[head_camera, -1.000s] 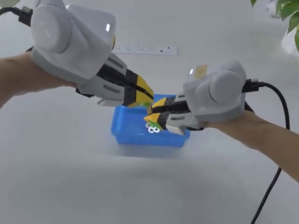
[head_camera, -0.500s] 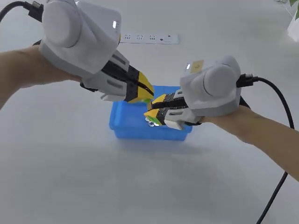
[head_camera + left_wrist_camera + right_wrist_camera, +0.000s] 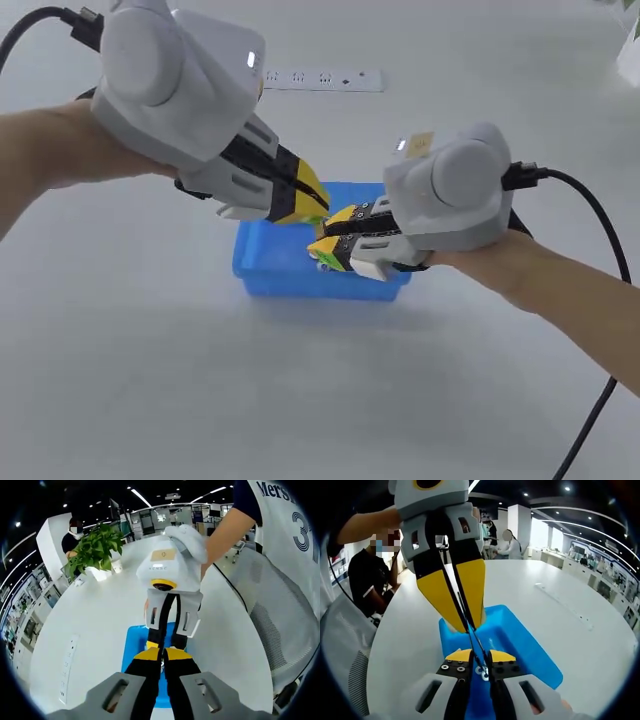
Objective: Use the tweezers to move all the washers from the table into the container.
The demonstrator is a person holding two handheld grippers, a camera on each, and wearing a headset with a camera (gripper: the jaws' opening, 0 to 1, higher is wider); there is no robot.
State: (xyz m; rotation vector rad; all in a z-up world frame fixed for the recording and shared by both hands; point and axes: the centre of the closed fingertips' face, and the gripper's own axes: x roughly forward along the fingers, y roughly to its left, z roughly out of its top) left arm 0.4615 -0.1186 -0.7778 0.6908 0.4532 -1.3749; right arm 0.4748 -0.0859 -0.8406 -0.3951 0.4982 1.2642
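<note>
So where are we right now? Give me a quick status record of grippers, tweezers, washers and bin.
left gripper: over the bin, jaws shut on the tweezers
right gripper: low over the bin, jaws either side of the tweezer tips; grip unclear
blue container: on the white table, under both grippers
washer: at least one inside the bin by the tweezer tips; held or lying there, cannot tell
washers on the table: none visible in the head view
background: power strip beyond the bin
</note>
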